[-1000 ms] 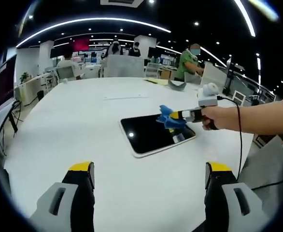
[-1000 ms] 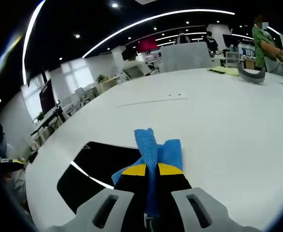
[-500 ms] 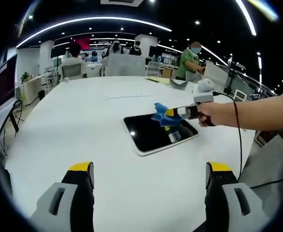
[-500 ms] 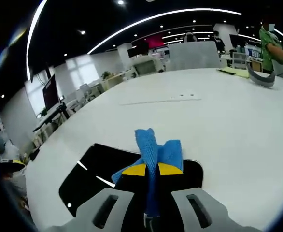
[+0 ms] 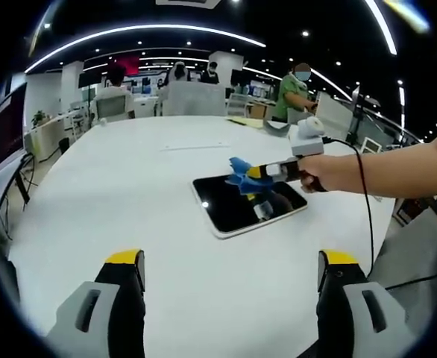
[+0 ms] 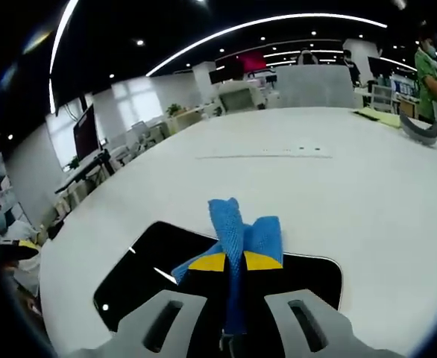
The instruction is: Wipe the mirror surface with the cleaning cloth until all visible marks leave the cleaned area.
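Open-plan office space stretches behind the workspace, dark-ceilinged, with long curved light strips overhead and small spot lamps between them. Desks, monitors and chairs stand along the far walls, and a person in a green top [image 5: 291,95] stands at the far side of the table. A large white table [image 5: 129,194] takes up most of both views, its top bare and glossy apart from a thin pale strip [image 6: 263,154] lying flat further back and a grey curved object [image 6: 420,133] near the far right edge.

Near the middle of the table lies the mirror [image 5: 248,205], a dark rectangular pane with rounded corners and a pale rim, flat on the surface and reflecting ceiling lights as bright spots.

In the left gripper view the right gripper [image 5: 257,173] reaches in from the right, held in a person's hand [image 5: 330,173], a cable trailing from it. Its yellow-tipped jaws are closed tight on the blue cleaning cloth [image 6: 241,235], which sticks out ahead of the tips over the far edge of the mirror; whether the cloth touches the glass I cannot tell.

The left gripper [image 5: 233,261] hovers over the near part of the table, its jaws spread wide with nothing between them, well apart from the mirror.
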